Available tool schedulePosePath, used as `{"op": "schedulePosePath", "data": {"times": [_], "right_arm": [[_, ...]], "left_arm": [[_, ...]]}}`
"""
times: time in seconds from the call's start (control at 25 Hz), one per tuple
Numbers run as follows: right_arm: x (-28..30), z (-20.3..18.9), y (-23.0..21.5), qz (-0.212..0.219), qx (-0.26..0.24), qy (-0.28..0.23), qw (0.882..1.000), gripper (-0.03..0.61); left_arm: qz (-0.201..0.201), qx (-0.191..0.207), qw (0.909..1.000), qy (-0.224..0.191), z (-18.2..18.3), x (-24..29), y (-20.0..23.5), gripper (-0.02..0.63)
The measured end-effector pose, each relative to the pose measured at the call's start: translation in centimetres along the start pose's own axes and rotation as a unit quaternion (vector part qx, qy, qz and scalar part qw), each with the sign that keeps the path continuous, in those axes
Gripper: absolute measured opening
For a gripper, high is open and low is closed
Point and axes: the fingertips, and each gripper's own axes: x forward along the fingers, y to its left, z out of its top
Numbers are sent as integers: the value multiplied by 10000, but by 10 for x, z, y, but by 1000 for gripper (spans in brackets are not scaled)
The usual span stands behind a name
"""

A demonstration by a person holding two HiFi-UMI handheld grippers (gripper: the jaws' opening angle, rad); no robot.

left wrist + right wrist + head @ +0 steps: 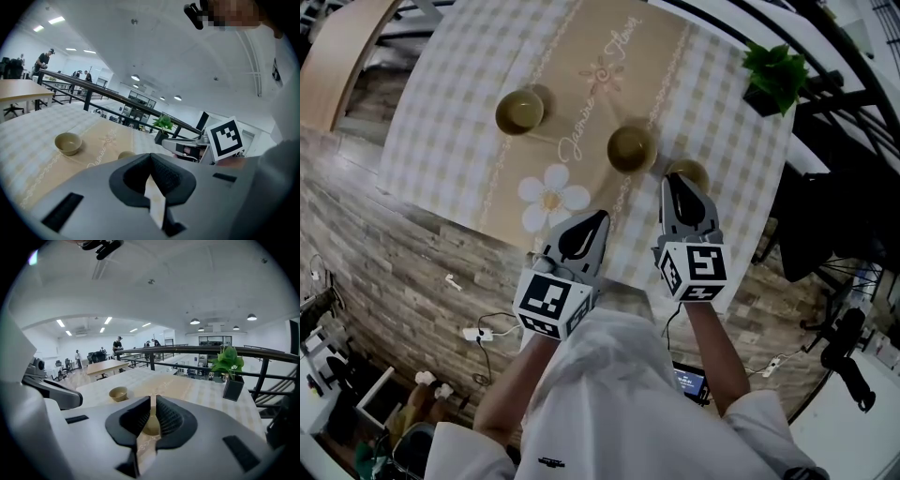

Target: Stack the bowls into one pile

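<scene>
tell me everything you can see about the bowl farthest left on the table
The leftmost bowl is small, round and olive-tan, with a smooth look like glazed ceramic. It stands upright and empty, its inside a shade lighter than its rim. It sits alone on the tan middle band of the tablecloth, near the band's left edge. Nothing touches it.

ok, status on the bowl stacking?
Left gripper shut, empty. Right gripper shut, empty, near bowl just past its tips. Mid bowl, far bowl apart, nothing stacked. Plant at the corner, out of the way.
</scene>
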Motion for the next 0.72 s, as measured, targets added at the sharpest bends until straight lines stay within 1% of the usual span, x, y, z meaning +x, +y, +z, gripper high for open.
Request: {"op": "schedulePosePath", "data": {"times": [0.2,0.32,0.72], "right_arm": [[20,-6,-10,24,-44,126,9999,37],[32,-10,-15,56,-112,199,9997,37],[68,-22,-25,347,-505,432,9972,37]], "left_arm": [[20,-119,9999,57,-4,18,11,17],[15,-124,9999,67,-3,29,18,17],[198,-194,9996,49,-9,56,37,17]]}}
